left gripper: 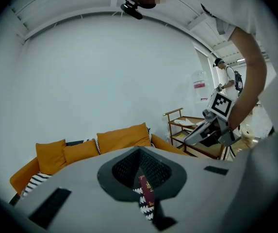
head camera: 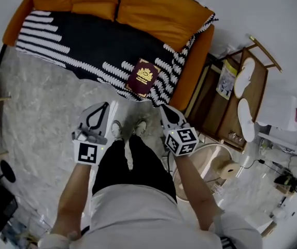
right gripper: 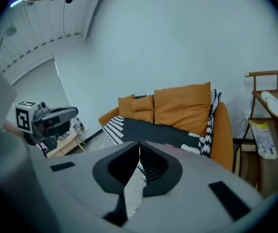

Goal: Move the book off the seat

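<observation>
A maroon book (head camera: pixel 143 77) with a gold crest lies flat on the front edge of the sofa seat (head camera: pixel 86 45), on a black throw with white stripes. Through the gap behind the left jaws the book (left gripper: pixel 147 191) shows again. Both grippers hover in front of the sofa, short of the book and apart from it. My left gripper (head camera: pixel 105 105) is below and left of the book, with its tips (left gripper: pixel 139 149) meeting on nothing. To the book's lower right, my right gripper (head camera: pixel 164 108) is likewise shut and holds nothing, its tips (right gripper: pixel 139 142) touching.
Orange cushions (head camera: pixel 138 7) line the sofa back. A wooden rack (head camera: pixel 252 95) with white slippers and a magazine stands right of the sofa arm. A round pale tub (head camera: pixel 215 165) sits by my right arm. My feet (head camera: pixel 127 128) stand on grey carpet (head camera: pixel 39 118).
</observation>
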Demonstrator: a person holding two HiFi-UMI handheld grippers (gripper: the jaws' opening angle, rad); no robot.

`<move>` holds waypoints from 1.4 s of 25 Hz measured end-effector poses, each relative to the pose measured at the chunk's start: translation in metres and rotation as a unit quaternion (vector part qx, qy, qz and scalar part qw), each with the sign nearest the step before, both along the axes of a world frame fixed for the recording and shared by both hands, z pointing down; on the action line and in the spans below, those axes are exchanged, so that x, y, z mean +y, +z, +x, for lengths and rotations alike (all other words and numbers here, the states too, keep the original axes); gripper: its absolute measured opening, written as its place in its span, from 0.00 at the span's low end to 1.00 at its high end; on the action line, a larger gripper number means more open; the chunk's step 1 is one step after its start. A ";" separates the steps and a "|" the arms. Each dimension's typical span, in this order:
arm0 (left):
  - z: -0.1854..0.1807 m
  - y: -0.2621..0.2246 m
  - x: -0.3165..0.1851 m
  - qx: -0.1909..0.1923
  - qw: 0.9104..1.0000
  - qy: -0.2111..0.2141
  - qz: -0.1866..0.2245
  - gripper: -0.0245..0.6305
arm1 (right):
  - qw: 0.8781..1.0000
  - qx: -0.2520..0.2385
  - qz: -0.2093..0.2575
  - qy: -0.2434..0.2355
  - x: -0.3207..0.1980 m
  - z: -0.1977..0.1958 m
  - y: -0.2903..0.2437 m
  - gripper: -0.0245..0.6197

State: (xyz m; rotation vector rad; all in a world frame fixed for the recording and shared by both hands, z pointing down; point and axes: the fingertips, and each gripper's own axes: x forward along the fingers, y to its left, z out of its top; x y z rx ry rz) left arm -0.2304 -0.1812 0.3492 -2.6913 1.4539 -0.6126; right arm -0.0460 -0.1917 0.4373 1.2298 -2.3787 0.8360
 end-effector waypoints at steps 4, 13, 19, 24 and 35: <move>0.001 0.040 -0.011 0.011 1.000 -0.012 -0.016 0.06 | 0.999 -0.016 -0.038 0.000 -0.018 -0.003 0.060 0.08; 0.000 0.159 -0.032 0.037 0.996 -0.024 -0.075 0.06 | 0.993 -0.021 -0.117 0.017 -0.044 -0.005 0.222 0.12; 0.016 0.209 -0.057 0.036 0.996 0.015 -0.077 0.06 | 0.986 -0.036 -0.161 0.037 -0.064 -0.010 0.304 0.22; 0.020 0.246 -0.066 0.046 0.994 0.010 -0.103 0.06 | 0.978 -0.054 -0.198 0.044 -0.063 -0.023 0.346 0.34; 0.029 0.287 -0.078 0.053 0.992 0.026 -0.113 0.06 | 0.962 -0.085 -0.244 0.085 -0.069 -0.014 0.403 0.35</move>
